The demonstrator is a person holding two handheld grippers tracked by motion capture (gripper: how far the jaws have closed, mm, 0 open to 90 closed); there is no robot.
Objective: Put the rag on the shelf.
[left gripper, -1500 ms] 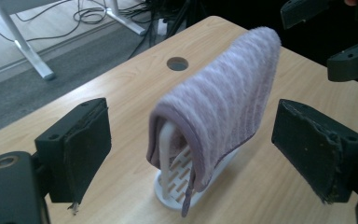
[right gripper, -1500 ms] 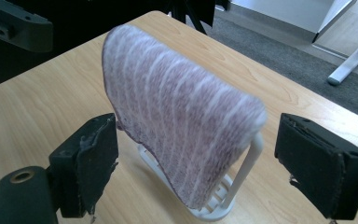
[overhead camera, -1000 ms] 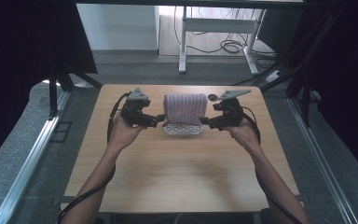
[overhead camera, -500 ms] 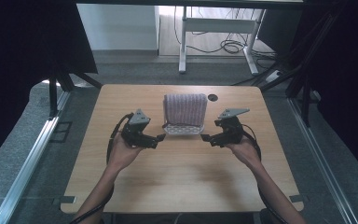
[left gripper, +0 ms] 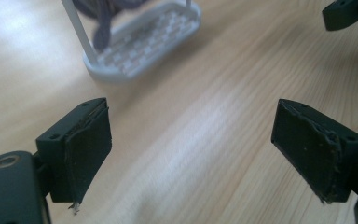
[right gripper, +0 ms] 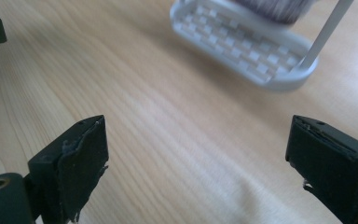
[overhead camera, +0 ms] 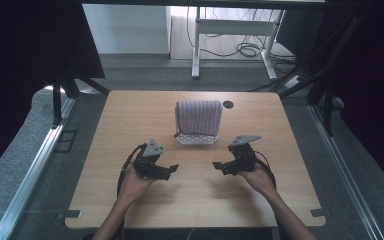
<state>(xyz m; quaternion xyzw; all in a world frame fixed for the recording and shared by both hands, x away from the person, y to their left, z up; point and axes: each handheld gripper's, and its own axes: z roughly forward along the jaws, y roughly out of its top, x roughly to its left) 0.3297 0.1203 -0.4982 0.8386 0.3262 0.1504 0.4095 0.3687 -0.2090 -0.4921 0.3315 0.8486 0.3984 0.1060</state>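
Observation:
A grey-purple towel (overhead camera: 198, 117) hangs over a small white rack with a slatted base (overhead camera: 196, 139) near the table's far middle. The rack's base (left gripper: 144, 39) lies ahead of the left gripper's open jaws, and the same base (right gripper: 242, 44) lies ahead of the right gripper's jaws. My left gripper (overhead camera: 172, 170) is held low over the wood, nearer than the rack and to its left, open and empty. My right gripper (overhead camera: 217, 166) mirrors it to the right, open and empty. The two point toward each other across a bare gap.
The wooden table (overhead camera: 195, 200) has a dark round hole (overhead camera: 228, 104) beside the rack at the far side. Metal rails (overhead camera: 30, 170) run along both sides on grey floor. A white desk frame and cables (overhead camera: 240, 45) stand beyond the table.
Both grippers have drawn back from the rack's sides toward the near edge of the table. They stay open. The towel and rack have not moved.

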